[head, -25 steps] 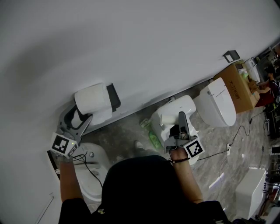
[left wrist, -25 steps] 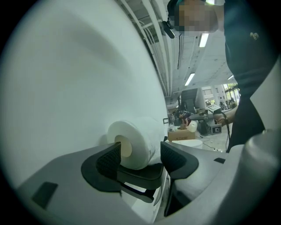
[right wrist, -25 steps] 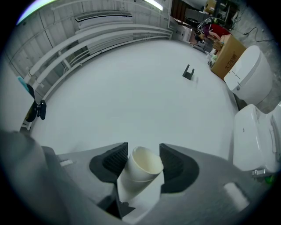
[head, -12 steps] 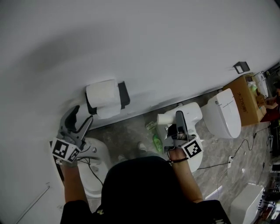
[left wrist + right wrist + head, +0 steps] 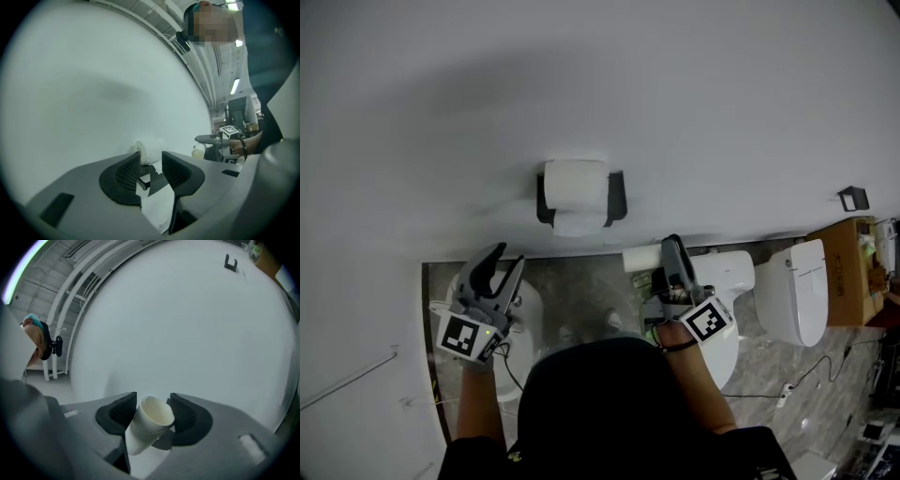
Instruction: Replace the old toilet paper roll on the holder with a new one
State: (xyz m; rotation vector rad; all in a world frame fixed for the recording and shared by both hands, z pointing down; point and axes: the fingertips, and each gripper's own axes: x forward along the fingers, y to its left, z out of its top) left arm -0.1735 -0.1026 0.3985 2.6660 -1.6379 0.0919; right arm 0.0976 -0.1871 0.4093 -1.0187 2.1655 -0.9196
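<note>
A full white toilet paper roll sits on the dark wall holder. My left gripper hangs below and left of it, well apart. Its jaws are closing and nothing is between them. In the left gripper view the roll shows beyond the left gripper. My right gripper is shut on a bare white paper core, below and right of the holder. In the right gripper view the core stands tilted between the pads of the right gripper, open end toward the wall.
The white wall fills the upper half of the head view, with a small dark fitting at the right. On the marble floor stand a white toilet, a second toilet, a cardboard box and a white bowl.
The left gripper has drawn back from the roll, and its jaws have narrowed. The right gripper has kept the core and moved up toward the wall. The view has swung so the holder is centred.
</note>
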